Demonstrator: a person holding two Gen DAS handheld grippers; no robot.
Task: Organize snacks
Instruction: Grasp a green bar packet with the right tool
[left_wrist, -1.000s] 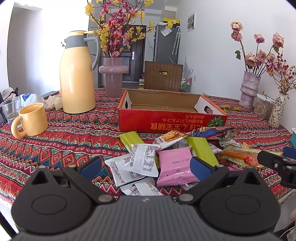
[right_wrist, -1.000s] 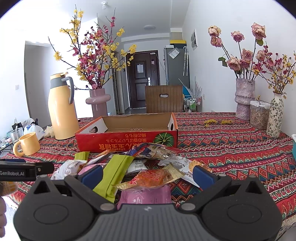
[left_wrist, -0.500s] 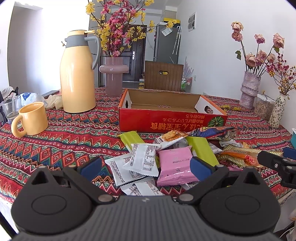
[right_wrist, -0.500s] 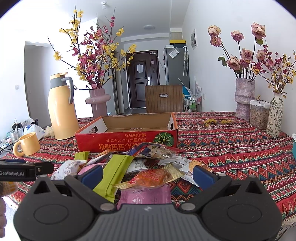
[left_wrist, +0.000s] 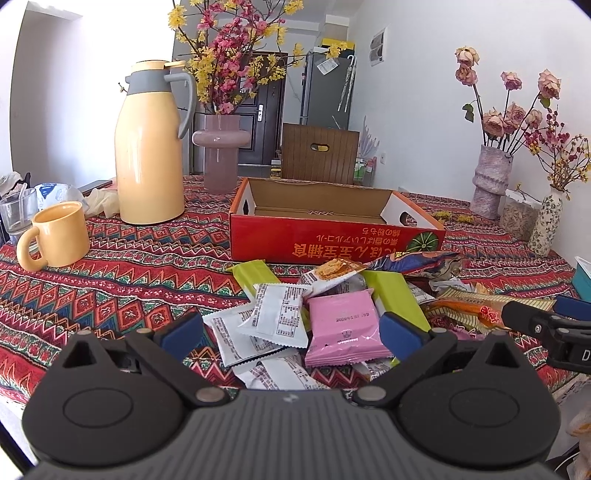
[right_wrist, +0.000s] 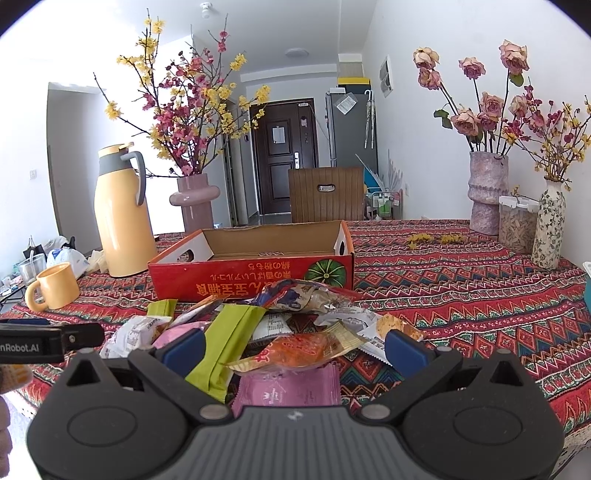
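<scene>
A pile of snack packets lies on the patterned tablecloth in front of an open, empty red cardboard box (left_wrist: 332, 243) (right_wrist: 251, 273). In the left wrist view a pink packet (left_wrist: 343, 328), white packets (left_wrist: 277, 314) and a green packet (left_wrist: 395, 299) lie between and beyond my fingers. My left gripper (left_wrist: 291, 332) is open and empty just above them. In the right wrist view an orange packet (right_wrist: 299, 349), a green packet (right_wrist: 229, 339) and a pink packet (right_wrist: 288, 391) lie under my open, empty right gripper (right_wrist: 295, 347).
A yellow thermos jug (left_wrist: 151, 147), a yellow mug (left_wrist: 55, 236) and a pink flower vase (left_wrist: 219, 151) stand at the left. Vases with dried roses (right_wrist: 487, 192) and a lidded jar (right_wrist: 517, 225) stand at the right. A wooden chair (right_wrist: 327, 199) is behind the table.
</scene>
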